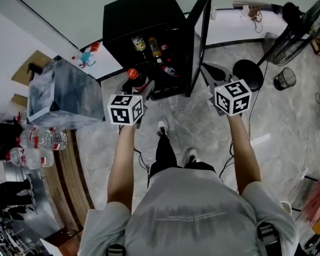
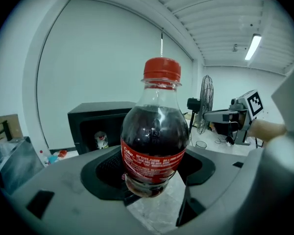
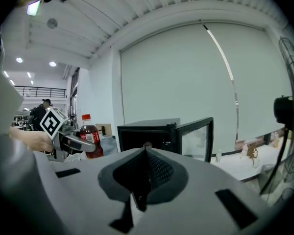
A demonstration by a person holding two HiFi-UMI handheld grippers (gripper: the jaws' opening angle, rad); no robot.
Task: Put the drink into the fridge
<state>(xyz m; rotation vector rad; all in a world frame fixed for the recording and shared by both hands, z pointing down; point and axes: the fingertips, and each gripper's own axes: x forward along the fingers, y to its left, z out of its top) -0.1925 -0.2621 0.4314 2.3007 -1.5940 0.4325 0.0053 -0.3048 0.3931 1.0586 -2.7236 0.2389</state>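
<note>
A cola bottle (image 2: 155,146) with a red cap and red label stands upright between the jaws of my left gripper (image 2: 154,177), which is shut on it. From the head view the bottle (image 1: 134,80) is held just in front of the small black fridge (image 1: 144,20), whose glass door (image 1: 198,39) is swung open to the right. Several bottles (image 1: 156,51) stand on the fridge's shelves. My right gripper (image 1: 212,81) hovers near the door's lower edge; its jaws are closed together with nothing between them (image 3: 143,180). The right gripper view also catches the bottle (image 3: 90,137) at the left.
A grey plastic-covered box (image 1: 58,95) sits on a wooden bench at the left, with water bottles (image 1: 40,140) beside it. A floor fan (image 1: 296,28) and a small bin (image 1: 284,79) stand at the right. The person's feet (image 1: 176,143) rest on grey marble floor.
</note>
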